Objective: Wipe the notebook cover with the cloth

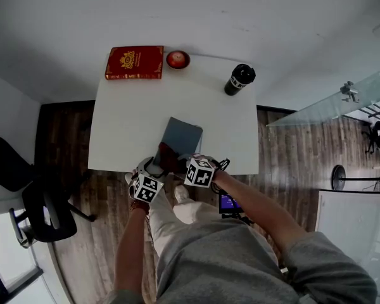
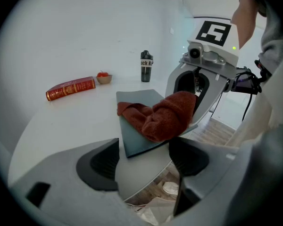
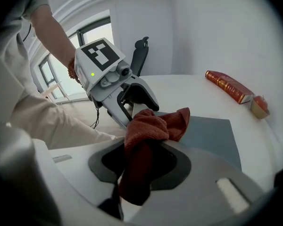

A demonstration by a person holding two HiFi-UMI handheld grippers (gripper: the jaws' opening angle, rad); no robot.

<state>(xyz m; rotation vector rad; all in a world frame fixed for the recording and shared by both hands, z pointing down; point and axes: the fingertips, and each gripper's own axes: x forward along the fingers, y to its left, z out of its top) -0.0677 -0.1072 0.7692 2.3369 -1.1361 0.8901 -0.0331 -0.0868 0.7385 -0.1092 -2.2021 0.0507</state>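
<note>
Right hand-held gripper (image 3: 141, 164) clamps rust-red terry cloth (image 3: 153, 124) on slim grey notebook (image 3: 210, 135); left hand-held gripper (image 2: 142, 161) gapes empty; wiping looks barely begun.

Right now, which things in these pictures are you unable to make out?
- Part of the notebook cover: in every view, the cloth lies over it.
- Pads of the right gripper: in the right gripper view, the clamped cloth covers them.
- Label on the black bottle: in the left gripper view, too small to read.
- Title on the red book: in every view, too small.
</note>
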